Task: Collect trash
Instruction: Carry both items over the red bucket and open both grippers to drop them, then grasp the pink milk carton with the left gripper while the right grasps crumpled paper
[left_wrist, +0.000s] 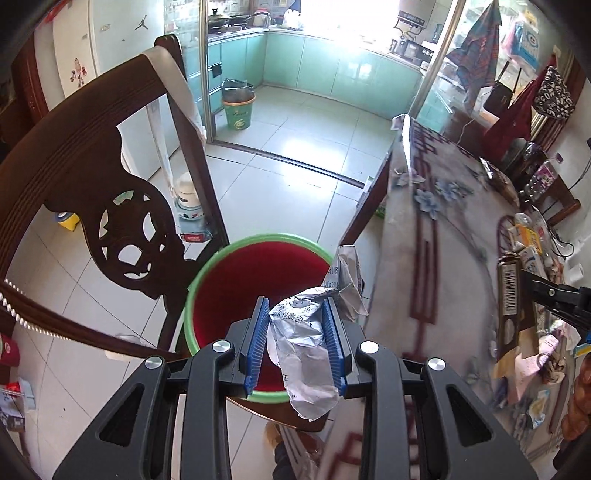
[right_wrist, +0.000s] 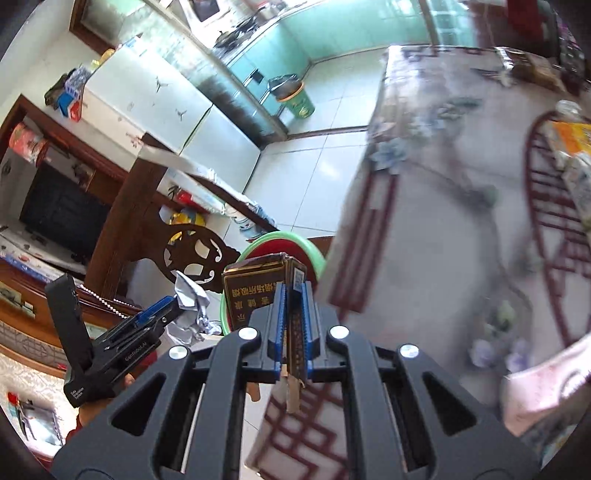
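My left tongs (left_wrist: 299, 332) pinch a light, crushable foil wrapper (left_wrist: 306, 343) mid-body; right tongs (right_wrist: 293, 325) clamp a stiff flattened carton (right_wrist: 258, 291) edgewise above the bin (left_wrist: 221, 273).

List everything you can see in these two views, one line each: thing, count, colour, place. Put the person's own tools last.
bin: 1, red with green rim, on the chair seat beside the table
wrapper: 1, silver, crumpled, over the bin
box: 1, brown and gold, flattened
chair: 1, dark wood, carved back, left of the bin
table: 1, pale floral cloth with red pattern, right
clutter: several packets, mixed colours, table's far right
bucket: 1, green, kitchen floor
fridge: 1, white, against the wall
left gripper: black, blue pads, shut on the wrapper
right gripper: black, blue pads, shut on the box
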